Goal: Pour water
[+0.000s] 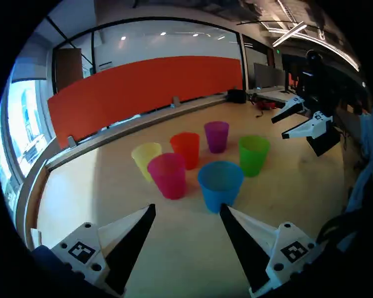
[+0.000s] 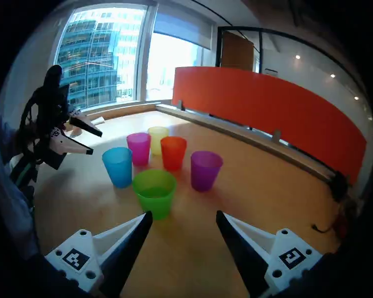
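While the left gripper (image 1: pixel 186 206) hangs with fingers apart and empty, the blue cup (image 1: pixel 220 184) stands just beyond its tips, with the pink cup (image 1: pixel 167 175) beside it. Likewise the right gripper (image 2: pixel 183 213) is spread, holding nothing; the green cup (image 2: pixel 154 191) is nearest. The orange cup (image 1: pixel 186 148), yellow cup (image 1: pixel 145 156) and purple cup (image 1: pixel 217 135) complete one cluster mid-table. All upright, mouths up, long axes vertical. Bare wooden tabletop (image 1: pixel 186 258) rings the cluster; an orange partition (image 1: pixel 146 94) lines one edge.
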